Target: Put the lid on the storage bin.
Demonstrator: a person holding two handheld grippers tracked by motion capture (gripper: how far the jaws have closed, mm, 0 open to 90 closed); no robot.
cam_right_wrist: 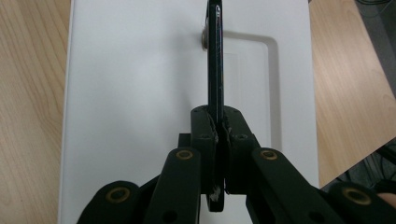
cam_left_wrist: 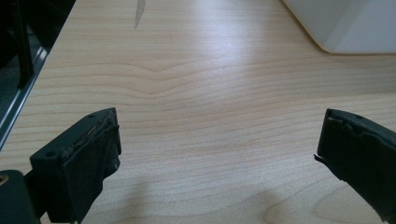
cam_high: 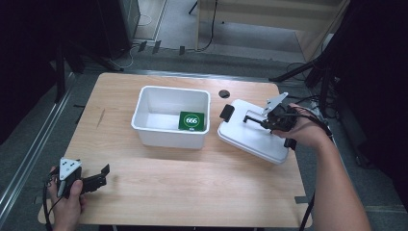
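The lid (cam_high: 252, 134) is seen right of the bin (cam_high: 171, 118), tilted. Its black handle (cam_right_wrist: 215, 60) is clamped edge-on by the right gripper (cam_right_wrist: 218, 128), probably for lifting. The left gripper (cam_high: 98, 179) is held gaping over bare table (cam_left_wrist: 196, 93) at the near left.

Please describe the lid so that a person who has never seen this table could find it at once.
On the wooden table, look right of the open white box that has a green card inside. The lid is the flat white slab there, one edge lifted. Unlike the box, it carries a black handle, pinched by the right gripper.
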